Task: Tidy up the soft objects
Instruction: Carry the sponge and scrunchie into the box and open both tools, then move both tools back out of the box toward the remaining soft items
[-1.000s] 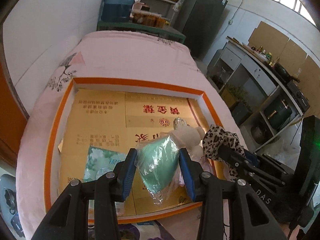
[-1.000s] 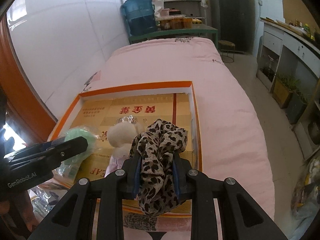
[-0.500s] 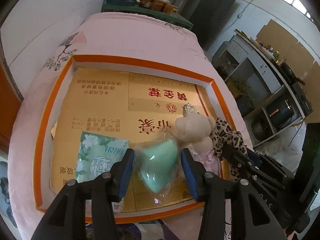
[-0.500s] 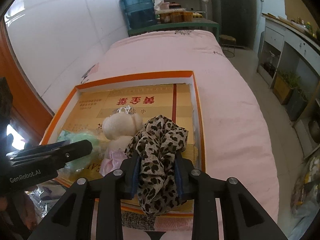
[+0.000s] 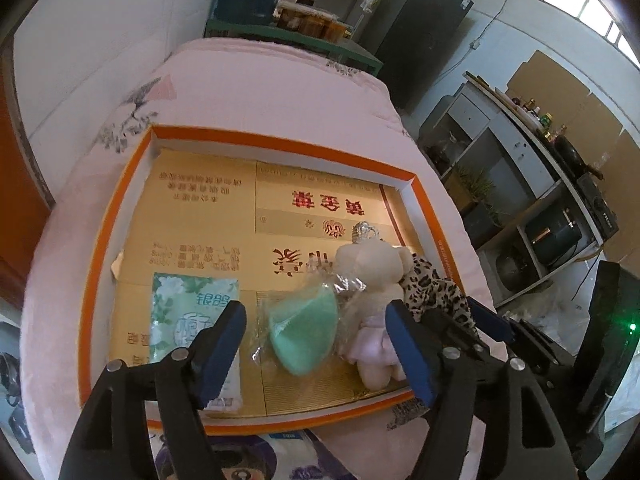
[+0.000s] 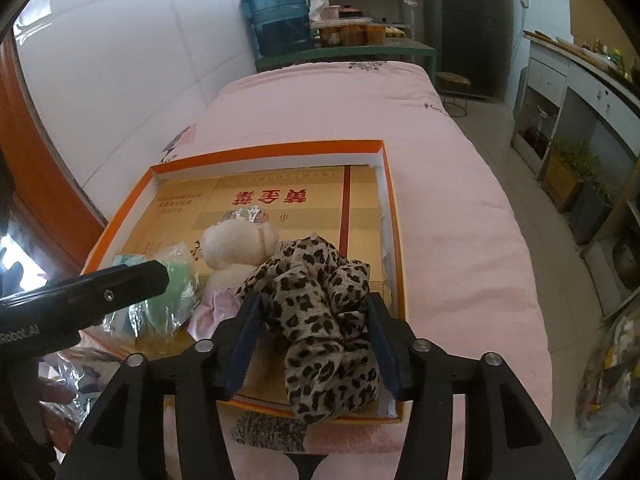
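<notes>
My left claw (image 5: pixel 316 340) is opening, pads clear on both sides of the green sponge in its clear wrapper (image 5: pixel 304 332). Sponge lies on the floor of the orange-rimmed tray (image 5: pixel 96 264), between my fingers but closer to the right one, not gripped.

My right claw (image 6: pixel 316 340) is opening too. Leopard-print cloth (image 6: pixel 316 300) sits bunched between the pads at the tray's near right corner, its tail draped over the near rim. Left pad looks clear of it; can't tell if the right pad touches.

Cream plush bear (image 5: pixel 372 280) lies between sponge and cloth, touching both. Tissue pack (image 5: pixel 188 312) is flat on the tray floor, just beside my left finger.
</notes>
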A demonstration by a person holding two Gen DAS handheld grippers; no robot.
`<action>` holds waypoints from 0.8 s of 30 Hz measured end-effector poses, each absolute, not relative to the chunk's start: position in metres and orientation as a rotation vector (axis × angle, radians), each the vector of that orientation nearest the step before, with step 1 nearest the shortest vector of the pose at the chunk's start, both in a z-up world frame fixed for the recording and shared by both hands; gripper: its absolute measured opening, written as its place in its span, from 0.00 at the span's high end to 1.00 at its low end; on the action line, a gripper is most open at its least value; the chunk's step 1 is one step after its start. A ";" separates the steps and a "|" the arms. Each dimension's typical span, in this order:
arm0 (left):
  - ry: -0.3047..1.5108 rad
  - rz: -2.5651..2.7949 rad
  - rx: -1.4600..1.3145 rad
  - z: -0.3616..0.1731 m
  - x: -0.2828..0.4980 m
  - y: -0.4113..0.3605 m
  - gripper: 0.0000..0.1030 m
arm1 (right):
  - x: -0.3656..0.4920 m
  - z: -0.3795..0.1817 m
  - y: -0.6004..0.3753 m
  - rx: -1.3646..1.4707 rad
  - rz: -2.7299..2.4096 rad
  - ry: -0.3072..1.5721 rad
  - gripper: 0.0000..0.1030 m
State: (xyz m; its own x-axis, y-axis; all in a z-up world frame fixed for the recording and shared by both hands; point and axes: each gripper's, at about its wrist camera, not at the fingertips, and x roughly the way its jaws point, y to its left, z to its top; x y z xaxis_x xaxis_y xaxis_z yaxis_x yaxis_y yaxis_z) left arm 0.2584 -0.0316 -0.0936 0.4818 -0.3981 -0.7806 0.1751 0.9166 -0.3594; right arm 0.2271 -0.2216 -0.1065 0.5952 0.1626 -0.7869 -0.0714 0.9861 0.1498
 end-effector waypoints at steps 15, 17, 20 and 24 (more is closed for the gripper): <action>0.804 -0.312 -0.152 -0.039 0.212 -0.029 0.30 | 0.196 -0.083 -0.216 0.120 0.151 0.870 0.36; 0.794 -0.311 -0.144 -0.035 0.206 -0.028 0.30 | 0.190 -0.079 -0.215 0.125 0.155 0.865 0.36; 0.784 -0.312 -0.142 -0.031 0.197 -0.026 0.30 | 0.181 -0.075 -0.212 0.126 0.159 0.859 0.36; 0.775 -0.319 -0.138 -0.026 0.185 -0.024 0.30 | 0.165 -0.067 -0.207 0.125 0.170 0.844 0.36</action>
